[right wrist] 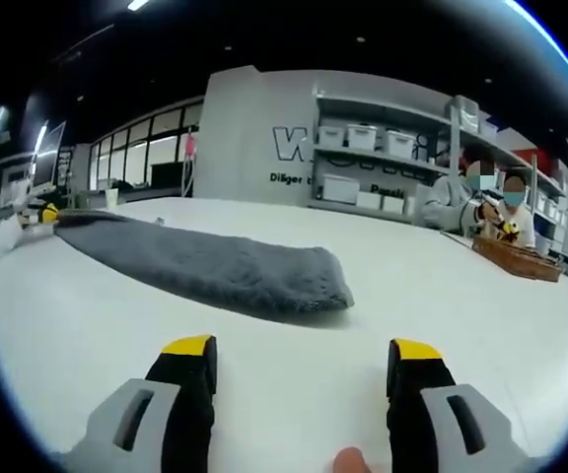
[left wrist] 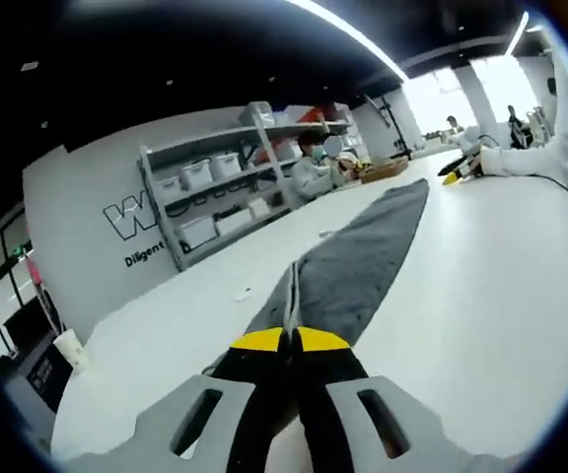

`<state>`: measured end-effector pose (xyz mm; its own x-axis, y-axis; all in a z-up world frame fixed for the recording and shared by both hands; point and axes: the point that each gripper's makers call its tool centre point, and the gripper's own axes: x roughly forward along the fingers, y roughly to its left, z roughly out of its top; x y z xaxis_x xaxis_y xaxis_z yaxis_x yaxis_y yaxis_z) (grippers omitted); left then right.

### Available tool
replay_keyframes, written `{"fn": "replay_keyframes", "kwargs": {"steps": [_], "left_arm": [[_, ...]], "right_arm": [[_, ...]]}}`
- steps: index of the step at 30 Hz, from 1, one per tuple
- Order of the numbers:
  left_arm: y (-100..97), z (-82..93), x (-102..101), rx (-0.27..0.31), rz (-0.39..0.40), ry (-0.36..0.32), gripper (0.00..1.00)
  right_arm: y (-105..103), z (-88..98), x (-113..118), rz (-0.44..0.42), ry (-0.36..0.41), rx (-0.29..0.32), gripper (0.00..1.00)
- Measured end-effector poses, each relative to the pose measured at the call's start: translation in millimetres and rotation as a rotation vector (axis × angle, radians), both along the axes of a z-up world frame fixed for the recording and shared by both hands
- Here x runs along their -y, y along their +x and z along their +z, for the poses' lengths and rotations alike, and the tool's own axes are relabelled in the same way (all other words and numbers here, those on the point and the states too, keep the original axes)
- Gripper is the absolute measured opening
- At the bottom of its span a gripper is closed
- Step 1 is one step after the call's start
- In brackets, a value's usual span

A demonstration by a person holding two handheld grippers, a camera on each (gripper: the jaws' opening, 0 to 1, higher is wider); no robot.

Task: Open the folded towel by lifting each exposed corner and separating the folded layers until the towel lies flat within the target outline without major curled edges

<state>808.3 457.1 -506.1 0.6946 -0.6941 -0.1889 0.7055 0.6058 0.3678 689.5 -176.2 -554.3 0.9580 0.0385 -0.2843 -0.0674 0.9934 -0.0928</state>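
On the table, left tool pinches towel edge.

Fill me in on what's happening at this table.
A person is working a grey towel on a white table with two handheld tools. The left tool is shut on one end of the towel, which stretches away long and narrow, folded. The right tool is open, empty, just short of the other end.
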Motion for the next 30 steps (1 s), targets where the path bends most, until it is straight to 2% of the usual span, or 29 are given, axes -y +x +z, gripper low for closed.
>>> {"fn": "replay_keyframes", "kwargs": {"steps": [4, 9, 14, 18, 22, 26, 30], "left_arm": [[-13.2, -5.6, -1.2, -0.012, -0.040, 0.025, 0.02], [-20.9, -28.1, 4.7, -0.076, -0.084, 0.072, 0.03], [-21.9, -27.4, 5.8, -0.078, -0.084, 0.079, 0.04], [-22.9, -19.5, 4.6, -0.088, -0.080, 0.017, 0.09], [-23.6, -8.0, 3.2, -0.073, -0.063, -0.040, 0.18], [-20.6, 1.0, -2.5, -0.094, -0.029, -0.147, 0.31], [-16.2, 7.4, -12.3, -0.096, 0.022, -0.216, 0.47]], "right_arm": [[0.0, 0.0, -0.5, 0.000, 0.001, 0.000, 0.69], [0.2, -0.6, -0.4, 0.001, -0.002, -0.003, 0.69], [0.5, -0.8, -0.4, 0.002, -0.002, -0.003, 0.69], [0.8, -0.9, -0.5, 0.003, -0.001, -0.003, 0.69], [1.0, -1.2, -0.5, 0.004, -0.004, -0.005, 0.69], [0.9, -1.2, -0.5, 0.004, -0.006, -0.005, 0.69], [1.1, -1.6, -0.2, 0.003, -0.009, -0.006, 0.69]]}}
